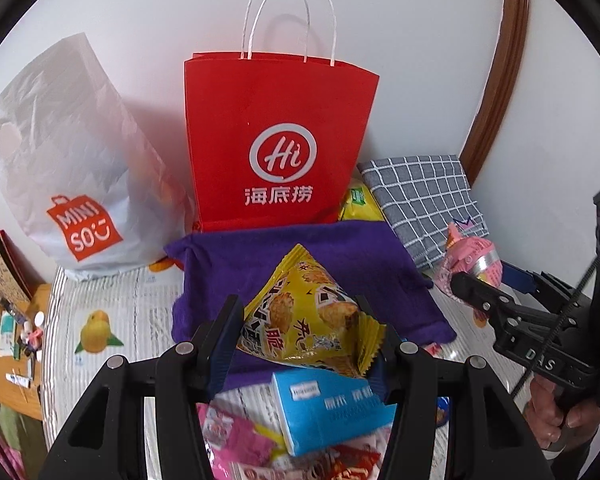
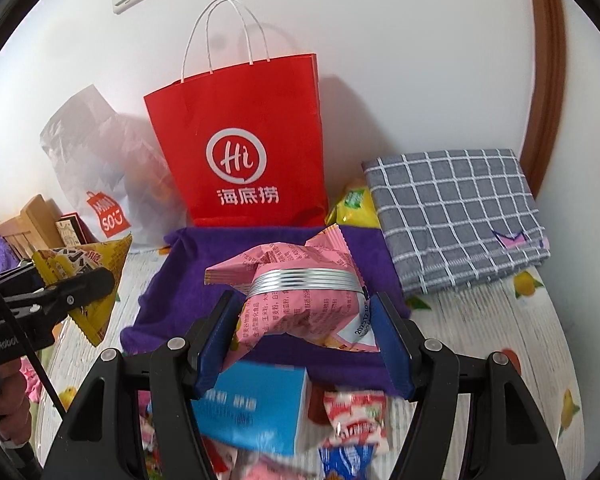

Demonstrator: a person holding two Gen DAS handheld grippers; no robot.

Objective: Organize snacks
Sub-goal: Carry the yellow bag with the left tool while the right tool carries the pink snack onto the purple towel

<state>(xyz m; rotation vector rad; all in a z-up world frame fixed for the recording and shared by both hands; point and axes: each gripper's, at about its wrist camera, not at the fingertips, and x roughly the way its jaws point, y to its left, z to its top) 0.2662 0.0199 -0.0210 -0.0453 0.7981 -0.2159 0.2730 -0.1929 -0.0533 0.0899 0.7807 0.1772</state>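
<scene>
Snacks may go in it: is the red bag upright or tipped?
Upright: the red bag stands on its base against the wall, handles up, mouth on top.

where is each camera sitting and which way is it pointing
Left wrist: sits on the left tool, looking forward at its yellow snack packet and the red paper bag; the right tool and a hand show at right.
Right wrist: sits on the right tool, looking at its pink snack packet; the left tool shows at left.
Shared: red paper bag, purple cloth, checked cloth, blue box.
</scene>
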